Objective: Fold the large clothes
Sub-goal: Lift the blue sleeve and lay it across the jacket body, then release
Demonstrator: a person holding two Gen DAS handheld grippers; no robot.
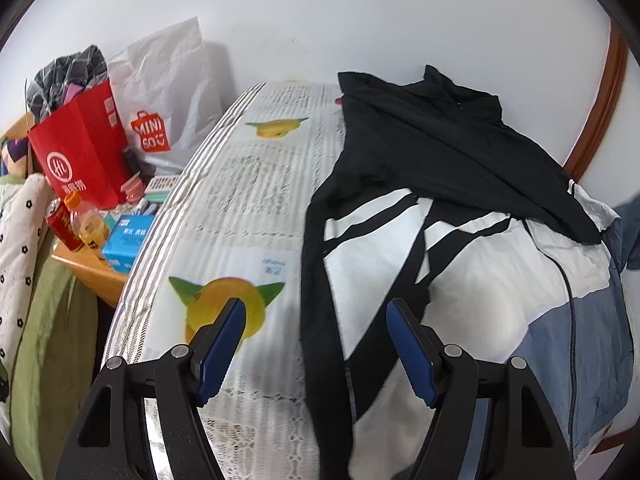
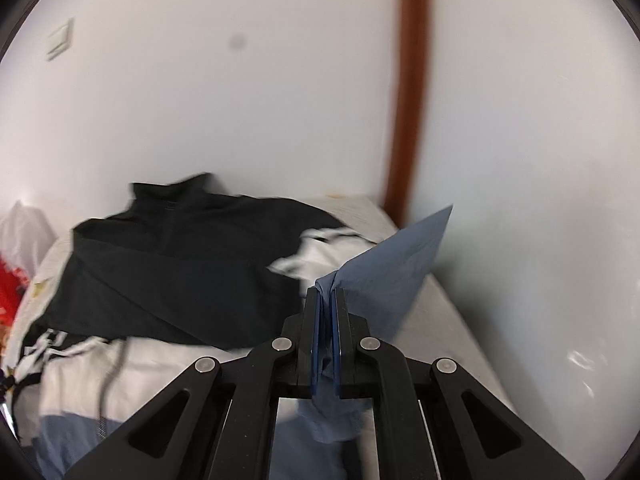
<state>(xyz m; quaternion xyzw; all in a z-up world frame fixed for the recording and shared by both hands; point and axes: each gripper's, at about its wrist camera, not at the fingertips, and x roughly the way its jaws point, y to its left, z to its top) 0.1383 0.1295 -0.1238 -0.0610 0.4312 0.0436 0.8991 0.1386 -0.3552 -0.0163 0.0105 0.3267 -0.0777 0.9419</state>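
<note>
A cluttered side table [image 1: 86, 268] with a red paper bag [image 1: 80, 152], a white shopping bag [image 1: 168, 80] and a blue box [image 1: 128, 238] stands at the left of the bed, whose printed cover [image 1: 240, 184] lies bare along that side. Over it hovers the left gripper [image 1: 316, 332], jaws wide apart and holding nothing, poised above the black sleeve [image 1: 320, 280] that runs down the near edge of the jacket [image 1: 480, 264]. The black, white and blue garment sprawls across the right half of the bed, collar toward the wall. Farther right, the right gripper [image 2: 329, 308] is clamped on a blue-grey corner of the jacket [image 2: 392, 256], lifted clear of the bed so the cloth stands up like a sail. The fold appears to be in its early stage, with one side being drawn inward. The next move likely calls for carrying that corner across the body while the free gripper pins or takes the sleeve.
</note>
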